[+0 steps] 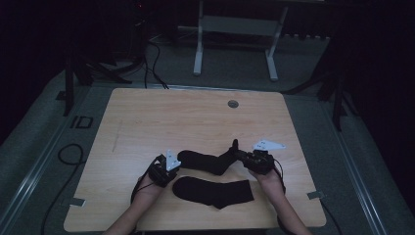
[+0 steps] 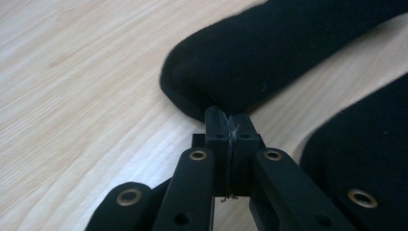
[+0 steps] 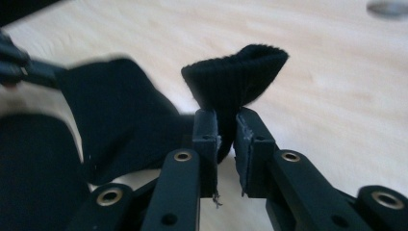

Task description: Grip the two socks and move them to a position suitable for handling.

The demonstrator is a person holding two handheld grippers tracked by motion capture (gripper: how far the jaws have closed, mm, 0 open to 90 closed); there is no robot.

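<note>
Far sock [image 1: 205, 161] lay stretched between my two grippers, toe end at my left gripper [image 2: 230, 126], cuff [image 3: 238, 72] standing up out of my right gripper [image 3: 226, 132]. Near sock [image 1: 214, 191] lay flat just on my side of it, under and between both hands, untouched.

Left jaws were clenched tight, tips together right at the toe edge; whether any cloth was actually pinched I could not tell, the tips only met the edge. Risk, as I judged it: if I pulled, the toe would slip free and the sock would bunch instead of straightening.

Right jaws were grasping the cuff, but with a gap showing between the pads, the fabric squeezed thin there. Loose hold, so a tug from the left could draw the cuff out. The far sock's heel also sat close to the near sock and might drag it.

Pose: left gripper low, nearly level, pointing along the table [image 1: 147, 117] at the toe. Right gripper low too, tilted slightly up, hand behind it.
</note>
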